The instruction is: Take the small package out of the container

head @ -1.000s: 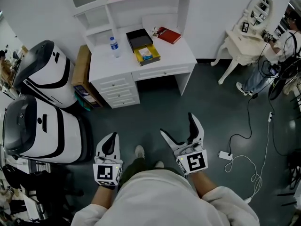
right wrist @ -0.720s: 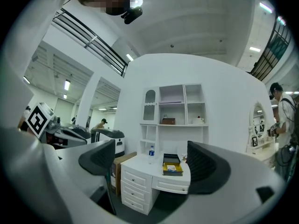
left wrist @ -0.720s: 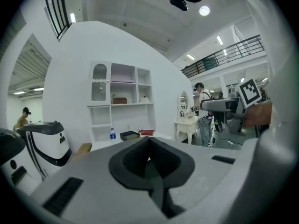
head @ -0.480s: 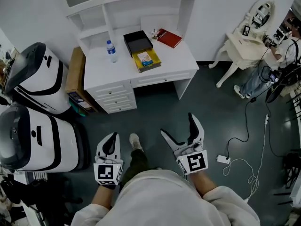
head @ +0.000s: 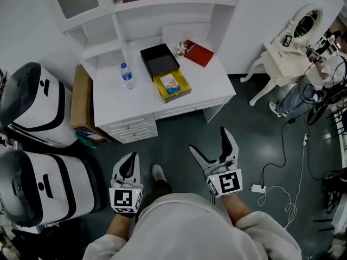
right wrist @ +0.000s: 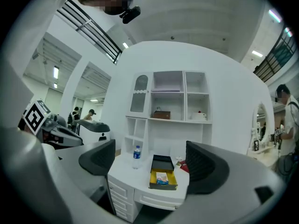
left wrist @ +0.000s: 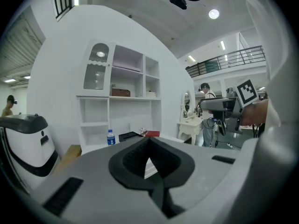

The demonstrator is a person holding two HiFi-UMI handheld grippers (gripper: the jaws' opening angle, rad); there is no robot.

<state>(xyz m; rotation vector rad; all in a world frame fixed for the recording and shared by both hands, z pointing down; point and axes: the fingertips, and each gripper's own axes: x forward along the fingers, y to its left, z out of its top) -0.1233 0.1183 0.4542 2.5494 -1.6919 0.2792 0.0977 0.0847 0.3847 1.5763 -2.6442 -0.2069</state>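
Small blue-and-white package (head: 169, 82) lies in yellow lidless box (head: 186, 92) on white worktop (head: 209, 83), well ahead | my left tool (head: 128, 164) pressed together, empty; right tool (head: 209, 141) spread, empty | likely light, stiff card: pinch its sides

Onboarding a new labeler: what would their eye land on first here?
The yellow box with a small package inside, at the front of the white desk, with a black box right behind it. Closer in, the right gripper holds its jaws wide apart, the left gripper has them together; both short of the desk.
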